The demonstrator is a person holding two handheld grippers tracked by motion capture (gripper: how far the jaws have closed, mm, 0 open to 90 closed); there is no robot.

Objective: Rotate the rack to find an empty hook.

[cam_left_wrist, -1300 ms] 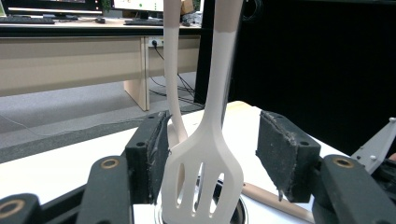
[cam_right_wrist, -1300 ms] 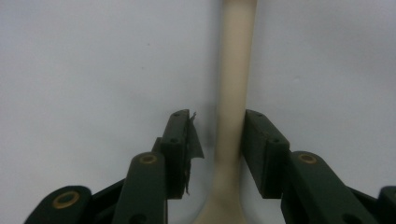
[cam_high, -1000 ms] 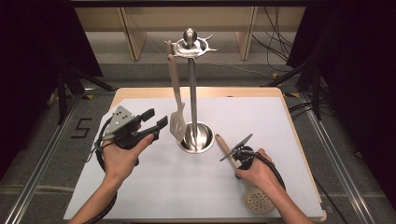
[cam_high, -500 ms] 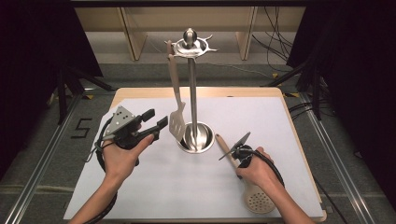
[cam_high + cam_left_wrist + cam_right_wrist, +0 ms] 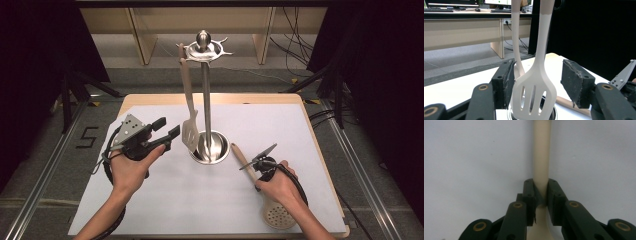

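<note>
- White sheeting is covering the counter point(image 5: 175, 200), with a steel utensil stand point(image 5: 205, 100) rising from its middle.
- A pale slotted spatula point(image 5: 189, 117) is hanging from the stand's top ring, its blade down by the base.
- The left gripper point(image 5: 167, 131) is hovering with jaws spread on either side of that blade.
- The right gripper point(image 5: 540, 195) is pinching the handle of a skimmer spoon point(image 5: 276, 215) lying on the counter.

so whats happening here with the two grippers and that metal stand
A person works two hand-held grippers at a white table. The right gripper is shut on the handle of a pale perforated skimmer spoon lying on the table. The left gripper is open, its jaws flanking a white slotted spatula hanging from the shiny metal utensil stand.
</note>
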